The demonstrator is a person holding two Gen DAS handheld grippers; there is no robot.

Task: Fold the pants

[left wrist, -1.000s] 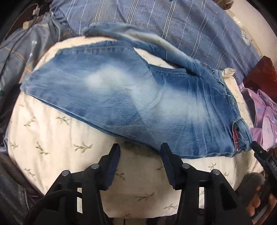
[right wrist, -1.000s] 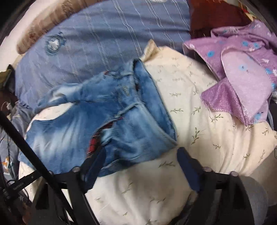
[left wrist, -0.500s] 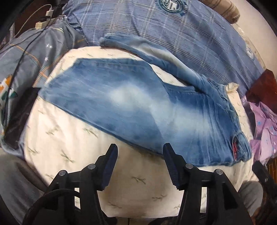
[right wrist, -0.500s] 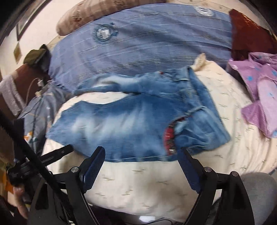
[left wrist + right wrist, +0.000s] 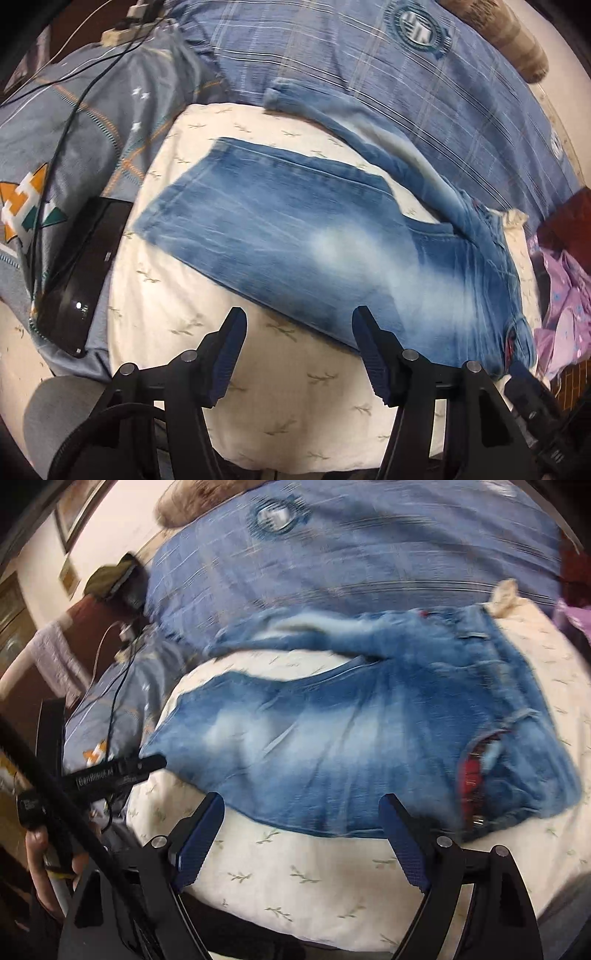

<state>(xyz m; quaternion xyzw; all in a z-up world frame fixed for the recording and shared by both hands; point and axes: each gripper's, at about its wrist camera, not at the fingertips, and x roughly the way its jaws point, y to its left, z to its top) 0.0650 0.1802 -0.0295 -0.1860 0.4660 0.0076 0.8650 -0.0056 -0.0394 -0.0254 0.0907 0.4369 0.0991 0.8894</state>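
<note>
Faded blue jeans (image 5: 314,236) lie spread on a cream leaf-print cushion (image 5: 184,317), waistband to the right, legs to the left; one leg (image 5: 354,122) angles off onto the blue bedspread. They also show in the right wrist view (image 5: 351,738), with a red lining (image 5: 471,775) at the fly. My left gripper (image 5: 299,328) is open and empty, above the cushion just short of the jeans' near edge. My right gripper (image 5: 301,812) is open and empty at the near edge too.
A blue plaid bedspread (image 5: 369,66) lies behind the cushion. A black flat device (image 5: 81,273) and cables (image 5: 70,110) sit at the left. Purple clothing (image 5: 565,295) lies at the right. The left gripper's tip (image 5: 118,771) and a hand (image 5: 40,860) show in the right wrist view.
Both grippers have pulled back and up from the jeans, so more of the bed shows. Both stayed open and empty. The jeans have not moved.
</note>
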